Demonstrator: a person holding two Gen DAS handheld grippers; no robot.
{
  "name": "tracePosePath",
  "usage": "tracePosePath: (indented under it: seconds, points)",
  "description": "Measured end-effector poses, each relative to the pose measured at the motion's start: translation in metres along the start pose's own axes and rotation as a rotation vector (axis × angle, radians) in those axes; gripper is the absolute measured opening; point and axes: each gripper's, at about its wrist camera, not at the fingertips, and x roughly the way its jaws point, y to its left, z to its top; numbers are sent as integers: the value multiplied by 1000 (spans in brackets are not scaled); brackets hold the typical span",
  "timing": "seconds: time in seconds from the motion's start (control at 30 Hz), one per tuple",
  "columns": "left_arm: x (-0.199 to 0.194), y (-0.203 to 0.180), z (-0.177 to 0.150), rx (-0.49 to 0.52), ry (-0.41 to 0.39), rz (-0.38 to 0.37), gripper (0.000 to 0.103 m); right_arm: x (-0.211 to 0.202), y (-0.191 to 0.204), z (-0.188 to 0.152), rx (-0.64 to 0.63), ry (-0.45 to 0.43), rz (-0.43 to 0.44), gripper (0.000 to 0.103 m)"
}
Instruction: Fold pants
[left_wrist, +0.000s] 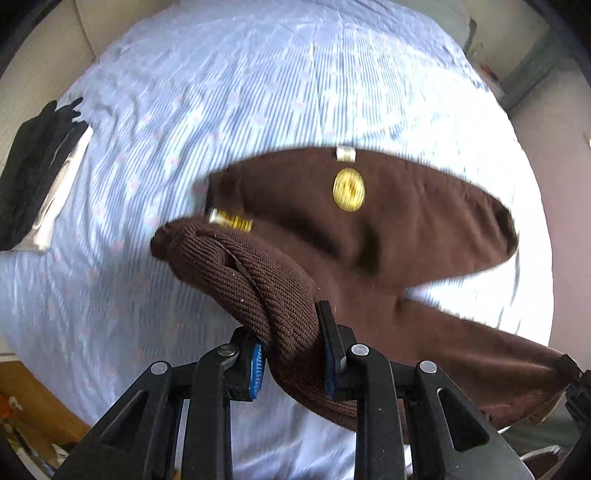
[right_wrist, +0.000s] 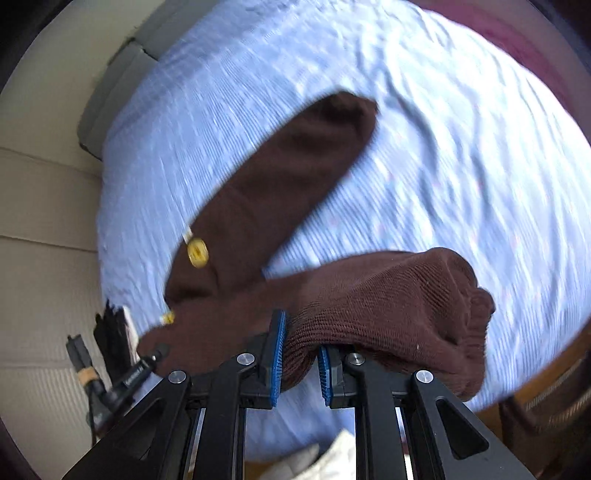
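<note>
Brown knit pants (left_wrist: 369, 236) with round gold buttons (left_wrist: 349, 189) hang over a bed with a light blue striped sheet (left_wrist: 184, 147). My left gripper (left_wrist: 291, 354) is shut on a bunched ribbed edge of the pants and holds it above the sheet. My right gripper (right_wrist: 301, 354) is shut on another bunched edge of the same pants (right_wrist: 388, 306). In the right wrist view one pant leg (right_wrist: 288, 177) stretches away over the sheet (right_wrist: 461, 166), with a gold button (right_wrist: 197, 252) near its side. The left gripper's tip (right_wrist: 147, 363) shows at lower left there.
A black garment on a white item (left_wrist: 37, 173) lies at the bed's left edge. Beige floor (right_wrist: 40, 229) runs beside the bed. A grey pillow or cushion (right_wrist: 110, 92) sits at the bed's far corner. Wooden furniture (left_wrist: 33, 402) stands at lower left.
</note>
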Motion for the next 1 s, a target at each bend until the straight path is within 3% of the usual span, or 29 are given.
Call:
tracePosePath:
  seconds: [0.23,0.5,0.57,0.63,0.67,0.7,0.73,0.87,0.93,1.0]
  points:
    - [28,-16,75,-69,-63,12,26,47,31,89,0,-117,17,18]
    - [80,-23,141,-151,28,65,31,130,41,163,15,-50,-47,18]
    - [89,-24,148,-141,60,73,38,144,41,173,26,-27,-61,18]
    - [91,-25,153,-133,66,42,70,151,39,180,41,-18,-61,22]
    - [87,-25,152,-133,54,35,81,154,41,183,33,-9,-65,26]
    - [79,-26,152,-131,29,35,96,154,43,185,21,-8,-68,36]
    - [74,-25,153,-131,12,34,99,151,46,185,5,-13,-68,46]
    - [39,-25,152,-104,-63,-37,100,115,63,169,-60,-67,-8,56]
    - [25,-33,150,-6,-116,-42,100,96,68,155,-101,-98,25,63]
    - [16,-48,147,175,-168,-48,100,75,65,138,-153,-157,2,70]
